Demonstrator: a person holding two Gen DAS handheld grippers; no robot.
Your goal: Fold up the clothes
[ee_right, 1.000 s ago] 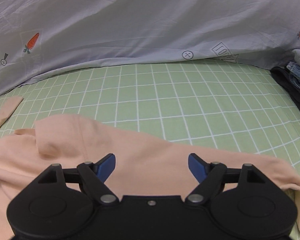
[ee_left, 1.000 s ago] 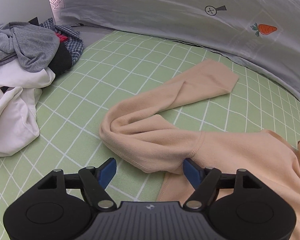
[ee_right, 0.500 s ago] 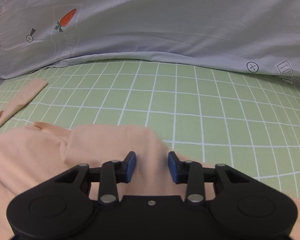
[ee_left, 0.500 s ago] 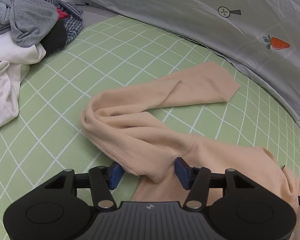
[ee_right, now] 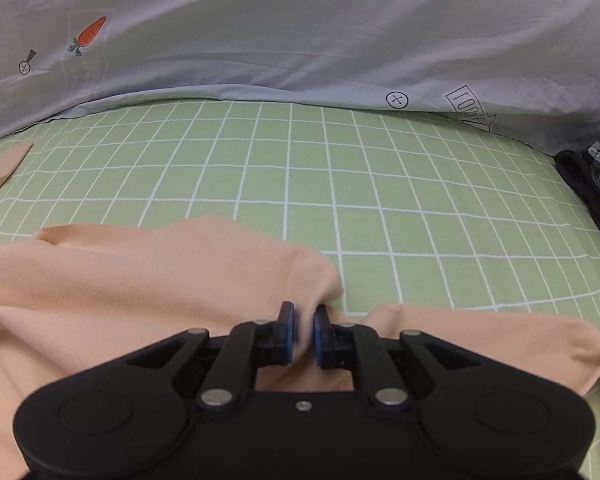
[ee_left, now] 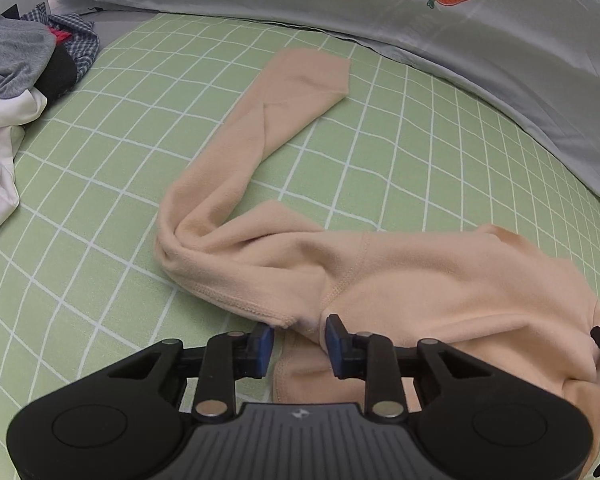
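Observation:
A peach long-sleeved top [ee_left: 440, 280] lies crumpled on the green checked sheet [ee_left: 100, 208]. One sleeve [ee_left: 300, 88] stretches away toward the grey quilt. My left gripper [ee_left: 300, 340] is closing its jaws, and its blue pads pinch the bunched fold by the armpit seam and hem. In the right wrist view the same top [ee_right: 140, 280] fills the lower left. My right gripper [ee_right: 304, 334] is closing too, with its pads nearly together and a raised ridge of the peach cloth between them.
A pile of grey, checked and white clothes [ee_left: 16, 64] sits at the far left. A grey quilt with carrot prints [ee_right: 300, 20] borders the far side. Dark folded clothes [ee_right: 592, 184] lie at the right edge. Bare sheet [ee_right: 380, 184] lies beyond the top.
Both grippers went from wide open to closed on the peach top. The right one pulled up a ridge of cloth. The left one shifted, and the sleeve now runs more straight away.

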